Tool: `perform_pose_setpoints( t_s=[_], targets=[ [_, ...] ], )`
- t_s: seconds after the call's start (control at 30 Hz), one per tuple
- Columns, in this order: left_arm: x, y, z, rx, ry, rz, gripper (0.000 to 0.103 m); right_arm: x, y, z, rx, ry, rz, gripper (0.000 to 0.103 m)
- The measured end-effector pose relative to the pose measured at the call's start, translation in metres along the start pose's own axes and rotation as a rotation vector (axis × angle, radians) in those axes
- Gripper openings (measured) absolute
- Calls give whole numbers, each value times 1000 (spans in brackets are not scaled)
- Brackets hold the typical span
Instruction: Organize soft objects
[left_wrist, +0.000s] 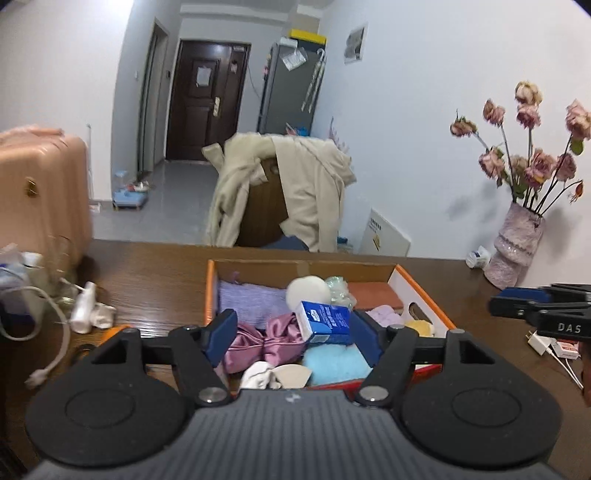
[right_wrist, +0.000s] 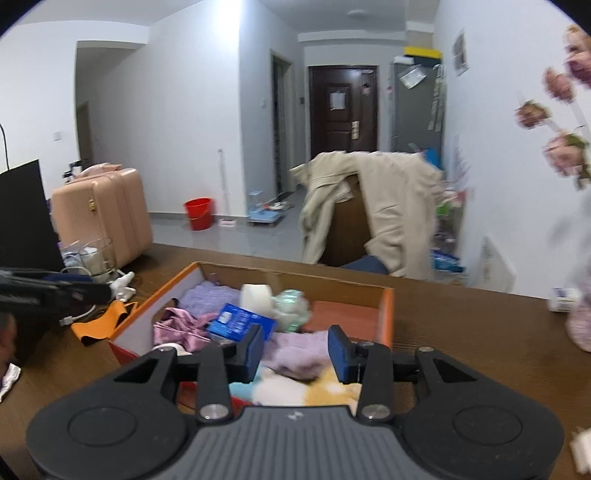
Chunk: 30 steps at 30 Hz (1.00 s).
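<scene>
Hovering over the box (left_wrist: 424, 291), left gripper (left_wrist: 293, 338) and right gripper (right_wrist: 295, 350) gape, both empty.

The left gripper (left_wrist: 293, 338) hangs above the near end of the cardboard box (left_wrist: 424, 291), tilted down, its blue pads (left_wrist: 221, 334) spread wide with nothing pressed between them. The right gripper (right_wrist: 295, 350) hovers over the same box's near end (jaws narrower, also parted), gripping nothing.

Tissue pack (left_wrist: 325, 322) in box (left_wrist: 310, 267) on table (left_wrist: 155, 280).
</scene>
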<state>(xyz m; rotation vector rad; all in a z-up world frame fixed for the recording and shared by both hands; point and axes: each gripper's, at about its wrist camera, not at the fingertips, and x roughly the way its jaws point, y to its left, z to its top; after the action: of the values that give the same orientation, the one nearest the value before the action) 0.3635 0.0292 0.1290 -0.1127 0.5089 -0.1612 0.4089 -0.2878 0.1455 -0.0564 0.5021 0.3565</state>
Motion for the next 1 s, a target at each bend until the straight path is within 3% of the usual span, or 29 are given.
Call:
perform_pose_setpoints(
  t_s=[0.07,0.33,0.43,0.5,0.57,0.8,1.0],
  targets=[
    [-20,-3,-1,22,-30,6,79,-21,-1,-3,-3,-15,-31,44],
    [-85,-12,-23,48,-95,21,84,-86,12,-26,1,-62,-75,55],
    [-103,-22,-40,75,-130,69,98,-103,21,-37,10,-113,-83,68],
    [-118,-30,-56,103,-179,116,99,-114,29,-50,14,-158,-107,80],
    [-132,-36,-75,103,-229,133,102,-125,36,-67,27,-205,-115,81],
    [-175,-40,-127,36,-398,130,103,-159,61,-120,36,-376,-167,101],
    [-203,-41,-163,0,-465,192,103,-172,78,-163,27,-342,-210,102]
  ],
)
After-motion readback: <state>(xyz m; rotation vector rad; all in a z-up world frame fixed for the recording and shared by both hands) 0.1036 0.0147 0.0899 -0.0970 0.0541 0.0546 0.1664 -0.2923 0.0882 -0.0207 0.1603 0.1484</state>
